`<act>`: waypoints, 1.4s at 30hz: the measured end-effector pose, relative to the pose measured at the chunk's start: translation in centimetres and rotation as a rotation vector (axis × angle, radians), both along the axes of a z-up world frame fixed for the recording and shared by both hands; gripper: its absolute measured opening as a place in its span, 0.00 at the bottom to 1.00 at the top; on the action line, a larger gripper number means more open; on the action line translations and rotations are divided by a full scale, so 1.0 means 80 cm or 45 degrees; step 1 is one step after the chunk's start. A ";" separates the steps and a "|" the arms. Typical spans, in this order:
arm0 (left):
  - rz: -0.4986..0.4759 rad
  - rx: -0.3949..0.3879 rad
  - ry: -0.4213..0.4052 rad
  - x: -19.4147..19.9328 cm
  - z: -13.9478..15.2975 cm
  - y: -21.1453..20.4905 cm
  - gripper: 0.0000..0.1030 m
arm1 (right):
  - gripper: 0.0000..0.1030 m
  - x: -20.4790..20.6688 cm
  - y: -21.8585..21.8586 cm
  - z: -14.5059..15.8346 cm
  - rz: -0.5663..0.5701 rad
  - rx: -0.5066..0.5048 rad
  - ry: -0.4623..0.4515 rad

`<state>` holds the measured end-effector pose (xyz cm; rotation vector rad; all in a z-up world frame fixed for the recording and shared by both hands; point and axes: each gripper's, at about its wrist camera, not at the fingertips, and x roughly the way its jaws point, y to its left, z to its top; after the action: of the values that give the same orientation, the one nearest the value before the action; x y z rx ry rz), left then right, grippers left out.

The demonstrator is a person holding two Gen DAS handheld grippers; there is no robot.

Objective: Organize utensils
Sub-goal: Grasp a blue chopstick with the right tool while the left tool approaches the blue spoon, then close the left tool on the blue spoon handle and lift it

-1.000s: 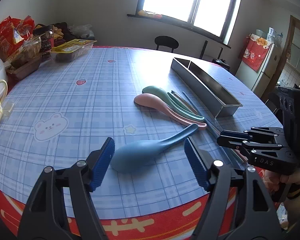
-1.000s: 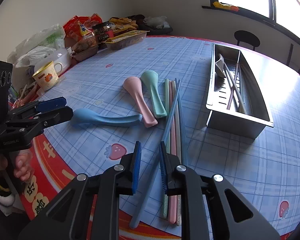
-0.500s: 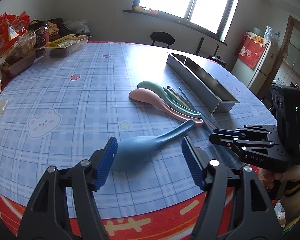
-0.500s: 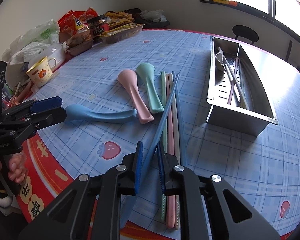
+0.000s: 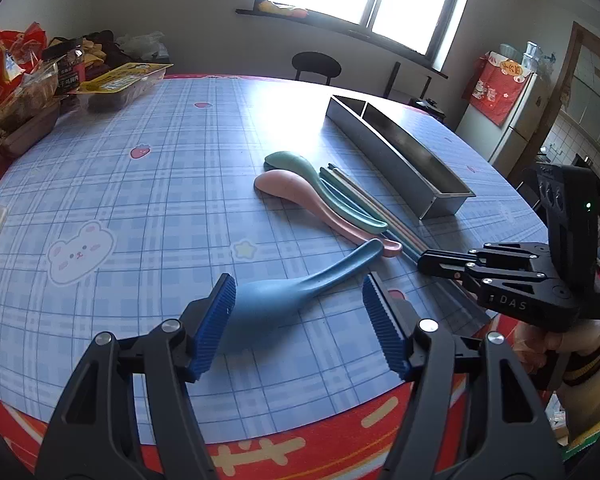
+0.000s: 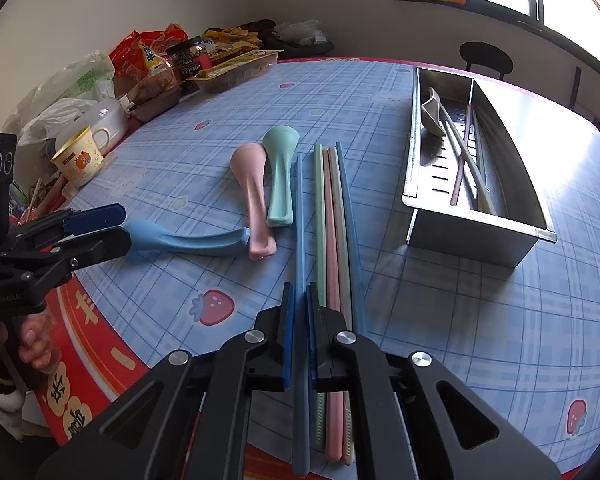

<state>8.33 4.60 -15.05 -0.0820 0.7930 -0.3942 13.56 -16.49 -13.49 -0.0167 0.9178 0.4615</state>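
The right gripper (image 6: 298, 316) was clamped on a blue chopstick (image 6: 299, 216), which ran straight out between its pads toward the tray (image 6: 476, 236) ahead and to the right. The other chopsticks (image 6: 332, 240) lay on the table just right of its fingers. The left gripper (image 5: 298, 312) stood wide, the blue spoon (image 5: 284, 292) lying between its pads, bowl nearest the left pad, handle slanting toward the right one.

"DAS" stands in pale letters on the black body of the right tongs (image 5: 424, 258) — seen from the left wrist view. Chinese characters run along the red border of the surface (image 6: 66, 402) — too warped to read.
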 end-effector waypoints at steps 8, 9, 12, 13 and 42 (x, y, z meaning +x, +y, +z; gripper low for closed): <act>-0.173 0.170 -0.022 0.026 0.021 0.014 0.64 | 0.06 0.002 -0.007 -0.001 0.000 0.054 0.022; -0.202 0.177 -0.006 0.028 0.020 0.016 0.64 | 0.06 0.002 -0.008 -0.001 0.000 0.058 0.024; -0.282 0.218 0.026 0.032 0.013 0.016 0.64 | 0.06 0.002 -0.009 -0.001 0.001 0.065 0.026; -0.297 0.237 0.034 0.032 0.009 0.014 0.64 | 0.06 0.002 -0.009 -0.001 0.002 0.066 0.027; -0.360 0.443 0.169 0.036 -0.026 -0.021 0.45 | 0.06 0.003 -0.011 0.001 0.002 0.081 0.035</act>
<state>11.20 2.93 -17.17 0.3354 0.9981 -0.5154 13.76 -17.41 -13.44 0.0470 0.9296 0.4936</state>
